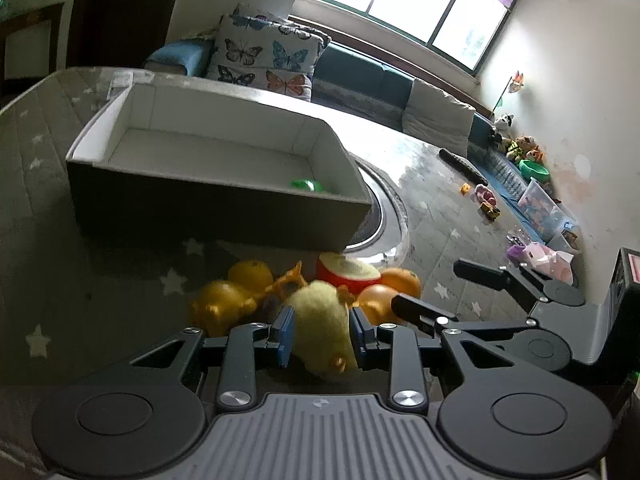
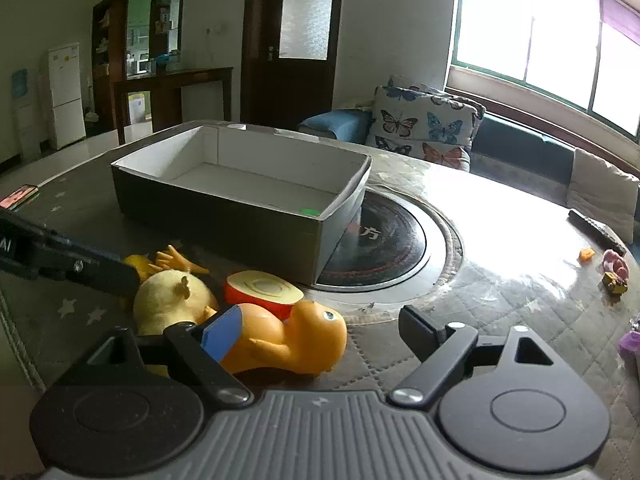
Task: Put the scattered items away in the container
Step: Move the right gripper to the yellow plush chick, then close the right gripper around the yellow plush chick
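A: Blue pads on the left gripper (image 1: 322, 330) sit on either side of the fuzzy yellow chick (image 1: 320, 328) and seem to touch its flanks. Is it squeezed?

B: Looks like a pinch, though a light one; the chick lies on the table between the pads.

A: And the right gripper (image 2: 322, 330)?

B: Spread wide. The orange rubber duck (image 2: 288, 340) lies on its side just inside the blue-padded left finger (image 2: 220, 334), while the black finger stands well apart from it. Nothing is gripped.

A: What lies just past the tongs?

B: A red-and-cream apple half (image 2: 262, 292), cut face up, right behind the duck, with more orange and yellow toys (image 1: 236, 292) heaped beside the chick.

A: The container?

B: The grey box (image 2: 224, 216) with its white inside stands behind the pile on the quilted star-print table (image 2: 72, 200), one corner over the round black hob (image 2: 384, 248). Something green (image 1: 306, 185) shows in its near corner.
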The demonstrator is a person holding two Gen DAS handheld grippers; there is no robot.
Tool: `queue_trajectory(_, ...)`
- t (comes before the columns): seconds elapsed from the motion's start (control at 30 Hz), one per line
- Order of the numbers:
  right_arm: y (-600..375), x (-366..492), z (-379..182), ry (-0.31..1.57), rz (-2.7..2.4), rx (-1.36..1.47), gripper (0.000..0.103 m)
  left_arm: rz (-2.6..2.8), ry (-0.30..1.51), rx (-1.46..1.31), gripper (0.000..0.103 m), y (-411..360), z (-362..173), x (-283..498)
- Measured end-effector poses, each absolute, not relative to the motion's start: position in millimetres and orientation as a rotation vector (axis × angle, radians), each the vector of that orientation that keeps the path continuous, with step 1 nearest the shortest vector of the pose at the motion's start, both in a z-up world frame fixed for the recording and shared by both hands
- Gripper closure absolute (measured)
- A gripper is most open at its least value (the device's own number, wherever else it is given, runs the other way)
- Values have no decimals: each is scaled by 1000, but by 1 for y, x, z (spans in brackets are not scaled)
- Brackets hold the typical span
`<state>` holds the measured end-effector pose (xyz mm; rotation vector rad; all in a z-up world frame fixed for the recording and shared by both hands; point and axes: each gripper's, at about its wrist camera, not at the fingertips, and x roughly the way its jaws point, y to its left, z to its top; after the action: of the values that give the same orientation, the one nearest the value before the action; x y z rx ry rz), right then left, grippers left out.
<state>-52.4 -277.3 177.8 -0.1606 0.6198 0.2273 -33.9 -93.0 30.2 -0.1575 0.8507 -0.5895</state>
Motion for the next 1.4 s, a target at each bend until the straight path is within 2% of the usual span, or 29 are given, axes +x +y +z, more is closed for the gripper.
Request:
queue_trajectory(0.47,-239,-79,185,556,388,-241,14,-538,901,-234,71,-74,12,-24)
queue_trajectory(0.9,-206,-96,169,596,586,-276,14,-538,919,-276,71,-67,7,-15)
queue_trajectory(1.4,-198,-99,164,612,576,-271,14,-543,910,-286,71,-63,10,-11)
